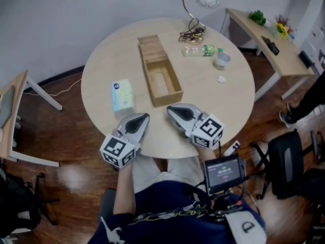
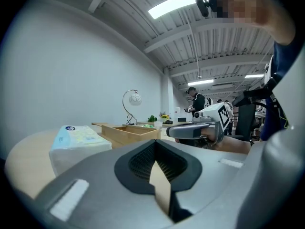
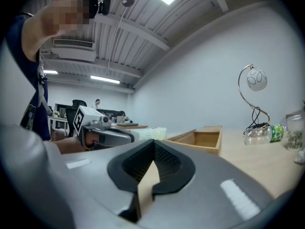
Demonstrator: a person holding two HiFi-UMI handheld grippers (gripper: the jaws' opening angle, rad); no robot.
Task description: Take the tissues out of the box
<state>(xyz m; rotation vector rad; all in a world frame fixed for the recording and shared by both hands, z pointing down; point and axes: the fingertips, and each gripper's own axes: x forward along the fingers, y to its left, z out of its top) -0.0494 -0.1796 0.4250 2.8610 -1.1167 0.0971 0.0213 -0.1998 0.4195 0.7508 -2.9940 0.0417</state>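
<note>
Round pale table (image 1: pixel 106 65) before us, our left gripper (image 1: pixel 143 118) and right gripper (image 1: pixel 171 110) both closed and empty at its near edge, tissue pack (image 1: pixel 122 96) lying just left of the open wooden box (image 1: pixel 167 98)

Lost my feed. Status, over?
Left gripper and right gripper shut, empty. Tissue pack lies on table, left of wooden box. Nothing blocking.
</note>
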